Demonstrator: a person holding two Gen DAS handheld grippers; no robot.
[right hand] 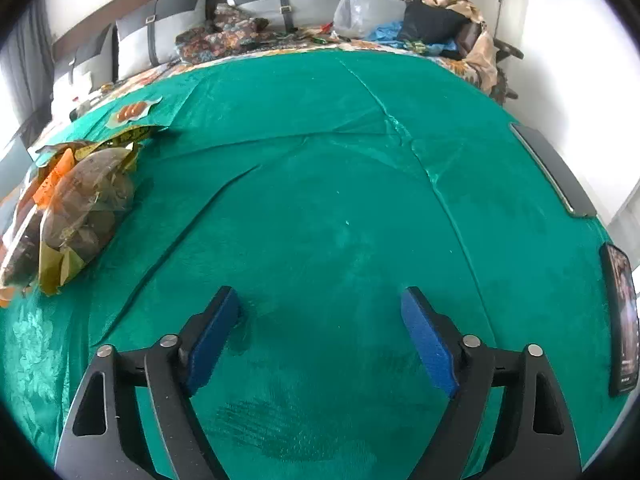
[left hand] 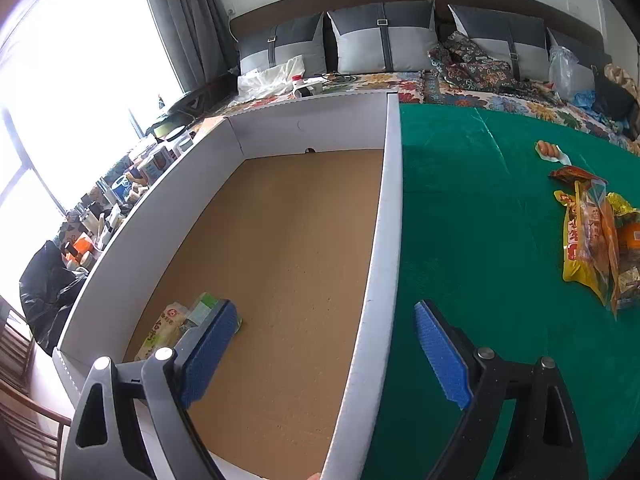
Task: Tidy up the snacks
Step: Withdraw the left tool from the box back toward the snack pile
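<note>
A shallow white cardboard box [left hand: 384, 216] with a brown floor lies on the green cloth [left hand: 480, 220]. In its near left corner lie a pale yellow snack packet [left hand: 168, 330] and a green-and-white packet [left hand: 202, 307]. My left gripper [left hand: 324, 308] is open and straddles the box's right wall, its left finger [left hand: 212, 344] just beside those packets, nothing between the pads. A pile of snack bags [left hand: 592, 236] [right hand: 80, 208] and a small sausage pack [left hand: 548, 149] [right hand: 130, 111] lie on the cloth. My right gripper [right hand: 318, 292] hangs open and empty over bare cloth, right of the pile.
Two dark flat devices [right hand: 552, 172] [right hand: 622, 320] lie at the cloth's right edge. Behind is a sofa with grey cushions [left hand: 384, 36], a floral cover, a plastic bag [right hand: 354, 10] and clothes. A black bag [left hand: 44, 280] and cluttered shelf stand left of the box.
</note>
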